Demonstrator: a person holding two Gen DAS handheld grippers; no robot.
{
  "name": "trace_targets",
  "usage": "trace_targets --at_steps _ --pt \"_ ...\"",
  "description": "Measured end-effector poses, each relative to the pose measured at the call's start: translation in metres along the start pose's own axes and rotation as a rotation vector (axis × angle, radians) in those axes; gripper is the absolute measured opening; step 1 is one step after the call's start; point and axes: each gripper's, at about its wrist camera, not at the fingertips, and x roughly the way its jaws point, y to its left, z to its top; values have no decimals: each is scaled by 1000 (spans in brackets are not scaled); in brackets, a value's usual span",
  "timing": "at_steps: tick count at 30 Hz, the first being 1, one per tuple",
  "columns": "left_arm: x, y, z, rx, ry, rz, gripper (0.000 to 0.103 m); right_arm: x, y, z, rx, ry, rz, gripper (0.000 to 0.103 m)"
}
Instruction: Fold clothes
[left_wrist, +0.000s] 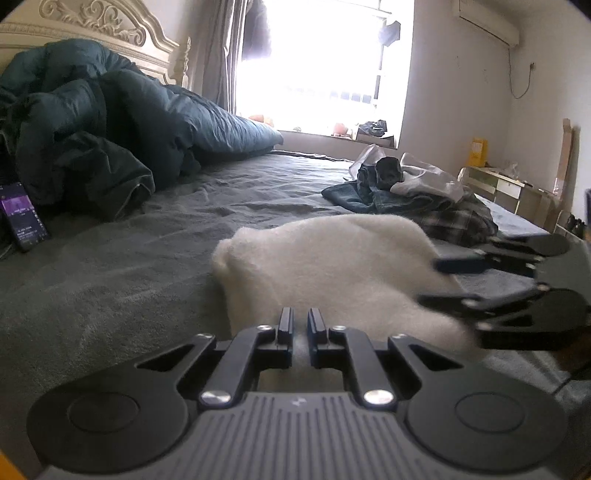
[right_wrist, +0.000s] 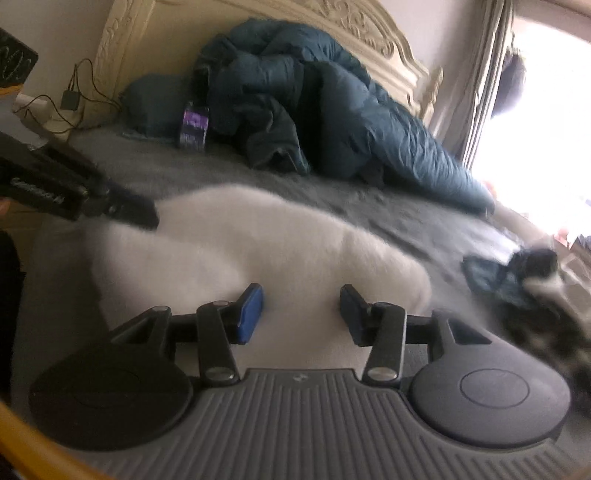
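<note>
While the white fuzzy garment (left_wrist: 332, 273) lies bunched on the bed (left_wrist: 129, 258) right ahead of both tools, the left hand-held gripper (left_wrist: 301, 328) is nearly closed, pinching its near edge, and the right hand-held gripper (right_wrist: 301, 314) hangs half open over it, gripping nothing. Early days, I'd say: no neat fold yet, and the unfolded pile (left_wrist: 424, 195) waits beyond the right one. Faint lettering on the left tool's side is unreadable, as is the lit phone (left_wrist: 24, 221) screen far left.
</note>
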Motion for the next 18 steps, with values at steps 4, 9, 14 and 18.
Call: trace_targets --at_steps 4,9,14,18 --pt "-1 1 -1 -3 -2 3 10 -31 -5 -15 79 23 2 25" --pt "1 2 0 -7 -2 3 10 -51 13 15 104 -133 100 9" --pt "2 3 0 -6 4 -10 10 -1 38 22 113 -77 170 5" --pt "2 -2 -1 18 1 -16 10 4 17 -10 238 -30 173 0"
